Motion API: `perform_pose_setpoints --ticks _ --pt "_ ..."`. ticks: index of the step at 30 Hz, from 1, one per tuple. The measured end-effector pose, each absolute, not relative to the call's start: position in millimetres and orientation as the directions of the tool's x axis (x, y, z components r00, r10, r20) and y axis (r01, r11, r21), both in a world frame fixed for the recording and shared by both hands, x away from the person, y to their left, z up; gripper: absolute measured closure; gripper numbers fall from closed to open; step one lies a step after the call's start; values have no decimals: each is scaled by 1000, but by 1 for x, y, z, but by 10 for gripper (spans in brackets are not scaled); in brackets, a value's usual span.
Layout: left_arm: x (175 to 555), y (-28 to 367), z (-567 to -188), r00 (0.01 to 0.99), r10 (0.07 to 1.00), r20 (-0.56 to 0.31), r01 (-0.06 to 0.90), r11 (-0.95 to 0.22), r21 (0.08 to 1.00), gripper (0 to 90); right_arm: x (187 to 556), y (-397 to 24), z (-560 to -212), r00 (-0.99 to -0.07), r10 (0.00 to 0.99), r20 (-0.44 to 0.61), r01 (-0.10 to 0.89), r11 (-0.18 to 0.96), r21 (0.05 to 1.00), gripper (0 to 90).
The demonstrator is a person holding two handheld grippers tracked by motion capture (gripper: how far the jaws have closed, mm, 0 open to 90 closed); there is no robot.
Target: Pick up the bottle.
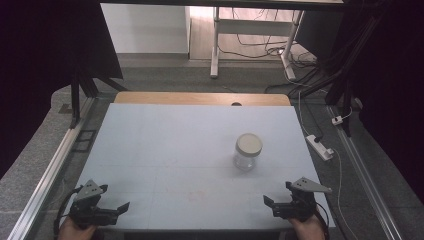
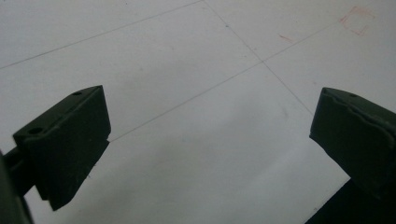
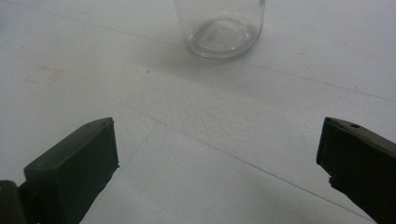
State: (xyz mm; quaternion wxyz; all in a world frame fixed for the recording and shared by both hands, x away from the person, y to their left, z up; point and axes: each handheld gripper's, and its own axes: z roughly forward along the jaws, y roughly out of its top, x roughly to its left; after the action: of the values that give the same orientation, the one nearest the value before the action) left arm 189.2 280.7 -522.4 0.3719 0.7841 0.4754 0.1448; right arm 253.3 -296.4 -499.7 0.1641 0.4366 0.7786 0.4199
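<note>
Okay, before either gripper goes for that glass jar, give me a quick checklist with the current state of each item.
1. Jar upright on the table: ok.
2. Lid on the jar: ok; whether it is screwed tight, cannot tell.
3. Right gripper jaws apart, nothing between them: ok.
4. Left gripper jaws apart, nothing between them: ok.
5. Path from right gripper to jar free of other things: ok.
6. Jar contents: cannot tell; the base looks clear in the right gripper view.
</note>
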Motion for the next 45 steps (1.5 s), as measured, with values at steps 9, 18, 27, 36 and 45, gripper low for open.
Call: perform_pose_setpoints --ticks 9,18,27,36,45 --pt "189 280 -523 503 855 -126 640 -271 719 0 254 -294 -500 -579 809 100 543 291 788 0" --pt "189 280 -522 513 850 -119 634 -282 720 0 253 -293 -500 -585 806 93 538 300 787 0" --pt "189 280 -523 515 848 -126 635 -278 721 0 253 -292 -500 -595 799 83 529 312 790 0" --pt "189 281 -523 514 847 -133 635 -272 723 0 252 -291 -493 -602 796 69 492 302 817 0" --pt "189 281 -523 516 846 -135 635 -272 723 0 255 -289 -495 -614 787 51 479 320 818 0"
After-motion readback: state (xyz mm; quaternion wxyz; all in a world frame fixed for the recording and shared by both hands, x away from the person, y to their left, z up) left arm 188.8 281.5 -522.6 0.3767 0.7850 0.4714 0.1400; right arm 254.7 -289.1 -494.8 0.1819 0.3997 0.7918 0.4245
